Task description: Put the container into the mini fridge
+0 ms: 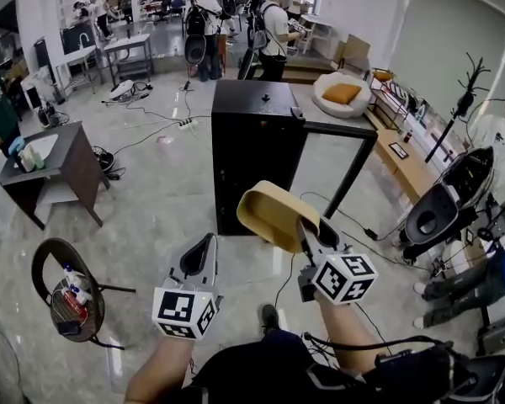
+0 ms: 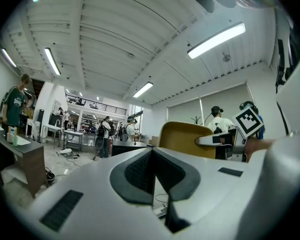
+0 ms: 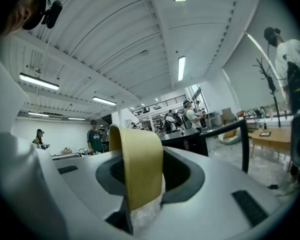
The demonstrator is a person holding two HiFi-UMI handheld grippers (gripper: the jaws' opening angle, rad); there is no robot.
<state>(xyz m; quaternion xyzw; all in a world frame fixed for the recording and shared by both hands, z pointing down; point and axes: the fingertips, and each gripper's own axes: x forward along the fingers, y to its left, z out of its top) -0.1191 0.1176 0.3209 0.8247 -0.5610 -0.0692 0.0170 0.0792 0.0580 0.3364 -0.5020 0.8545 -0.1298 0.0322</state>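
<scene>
A tan, shallow container [image 1: 273, 213] is held up in front of me, and my right gripper [image 1: 313, 236] is shut on its edge. In the right gripper view the container [image 3: 137, 166] stands on edge between the jaws, with clear plastic under it. The black mini fridge [image 1: 257, 150] stands on the floor ahead, its glass door [image 1: 341, 162] swung open to the right. My left gripper [image 1: 199, 263] hovers lower left of the container, shut and empty. In the left gripper view the container [image 2: 187, 139] shows beyond the closed jaws, to the right.
A dark desk [image 1: 55, 171] stands at left, and a round stool [image 1: 67, 293] with bottles at lower left. Cables [image 1: 337, 217] run over the floor by the fridge. A wooden bench [image 1: 408, 162] and a coat stand [image 1: 459, 108] are at right. Several people stand in the background.
</scene>
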